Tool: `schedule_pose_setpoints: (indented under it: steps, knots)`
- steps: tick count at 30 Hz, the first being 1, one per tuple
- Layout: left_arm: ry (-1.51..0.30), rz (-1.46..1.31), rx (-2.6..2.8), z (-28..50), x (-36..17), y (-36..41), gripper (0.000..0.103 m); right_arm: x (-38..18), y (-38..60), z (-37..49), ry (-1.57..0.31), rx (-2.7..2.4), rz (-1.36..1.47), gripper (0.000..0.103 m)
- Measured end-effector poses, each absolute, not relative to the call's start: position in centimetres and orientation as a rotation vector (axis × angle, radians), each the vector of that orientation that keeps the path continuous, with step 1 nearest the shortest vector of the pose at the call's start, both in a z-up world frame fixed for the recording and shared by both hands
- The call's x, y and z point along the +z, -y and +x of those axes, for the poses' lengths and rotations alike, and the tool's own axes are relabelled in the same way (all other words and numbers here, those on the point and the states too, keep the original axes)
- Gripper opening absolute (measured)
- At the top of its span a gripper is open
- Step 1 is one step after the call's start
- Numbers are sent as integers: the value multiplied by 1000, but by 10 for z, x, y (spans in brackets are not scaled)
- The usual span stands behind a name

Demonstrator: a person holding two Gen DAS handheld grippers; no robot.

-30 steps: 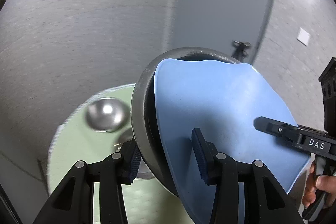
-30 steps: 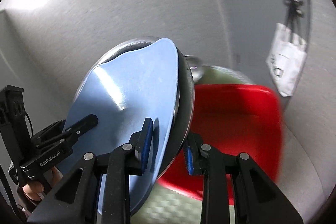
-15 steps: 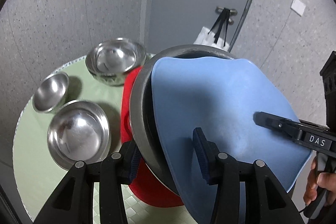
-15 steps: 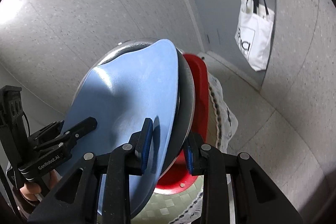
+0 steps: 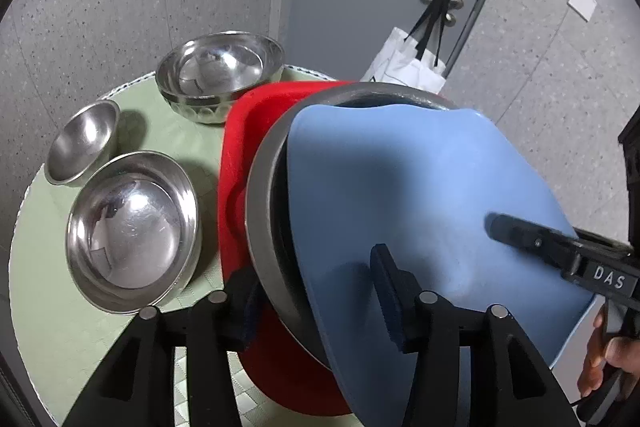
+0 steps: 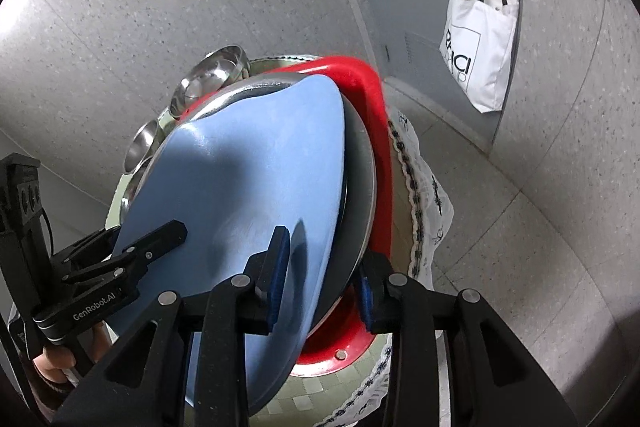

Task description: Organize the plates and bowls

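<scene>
A blue plate (image 5: 420, 203) lies in a grey metal plate (image 5: 260, 195), and both grippers hold this stack by its rim. My left gripper (image 5: 316, 303) is shut on its near edge. My right gripper (image 6: 320, 275) is shut on the opposite edge, where the blue plate (image 6: 240, 187) and metal plate (image 6: 362, 187) show edge-on. The stack hangs tilted over a red plate (image 5: 240, 131) on the round green-topped table (image 5: 48, 327); the red plate (image 6: 376, 115) also shows in the right wrist view. Three steel bowls stand to the left: a large (image 5: 132, 231), a small (image 5: 82, 141) and a deep one (image 5: 218, 67).
A white tote bag (image 6: 480, 39) hangs from a door handle behind the table. A white lace-edged cloth (image 6: 424, 195) hangs over the table's right edge. Grey speckled walls stand close behind the table.
Both grippers have swung the held stack round and down toward the table. The bowls and red plate have come into view and the stack now hangs just over the red plate.
</scene>
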State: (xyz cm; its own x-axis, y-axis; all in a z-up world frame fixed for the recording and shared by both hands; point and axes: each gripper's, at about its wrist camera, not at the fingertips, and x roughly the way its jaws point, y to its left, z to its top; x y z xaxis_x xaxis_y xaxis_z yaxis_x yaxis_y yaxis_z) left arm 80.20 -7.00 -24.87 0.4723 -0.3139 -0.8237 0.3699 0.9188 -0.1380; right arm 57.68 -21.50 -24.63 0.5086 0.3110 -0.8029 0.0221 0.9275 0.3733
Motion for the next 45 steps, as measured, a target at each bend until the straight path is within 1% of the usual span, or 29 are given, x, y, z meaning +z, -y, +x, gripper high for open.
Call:
schedule_pose_setpoints:
  steps: [1, 2, 3, 5, 9, 13, 14, 15, 16, 17, 19, 21, 26, 30, 32, 35, 41, 45]
  knots:
    - [-997, 71, -421, 803, -249, 71, 49, -246, 214, 577, -1029, 175, 356, 33]
    - [-998, 72, -426, 804, -250, 72, 52, -246, 213, 579, -1033, 173, 353, 37]
    - [-1007, 64, -435, 808, -250, 75, 57, -245, 212, 580, -1035, 173, 350, 40]
    - [-1020, 40, -446, 808, -249, 70, 63, -244, 207, 581, -1041, 175, 352, 49]
    - [-1049, -20, -475, 813, -245, 59, 68, -242, 205, 579, -1054, 160, 359, 52]
    - [-1072, -16, -483, 808, -235, 41, 70, -236, 206, 574, -1050, 144, 360, 54]
    - [-1070, -9, -478, 806, -231, 39, 73, -233, 206, 573, -1047, 140, 357, 56]
    - [-1062, 3, -467, 805, -227, 38, 80, -229, 206, 570, -1038, 126, 344, 57]
    - [-1035, 12, -459, 801, -221, 36, 82, -227, 205, 569, -1031, 113, 333, 62]
    - [-1010, 10, -463, 796, -213, 32, 87, -221, 205, 566, -1014, 102, 318, 64]
    - [-995, 2, -465, 792, -208, 28, 90, -211, 205, 562, -987, 94, 307, 65]
    - [-985, -14, -465, 791, -203, 19, 90, -202, 202, 560, -967, 75, 286, 67]
    - [-947, -42, -442, 783, -192, -8, 90, -179, 185, 558, -913, 86, 247, 68]
    - [-915, -70, -402, 782, -178, -46, 90, -164, 160, 561, -883, 135, 216, 69]
    - [-897, -73, -388, 783, -171, -62, 92, -157, 147, 567, -873, 165, 203, 72]
    - [-885, -54, -366, 788, -163, -80, 92, -146, 127, 579, -863, 205, 178, 73]
    - [-869, -32, -319, 798, -153, -123, 92, -139, 87, 603, -864, 263, 160, 73]
    - [-898, -42, -294, 806, -163, -149, 92, -143, 50, 618, -881, 306, 119, 73]
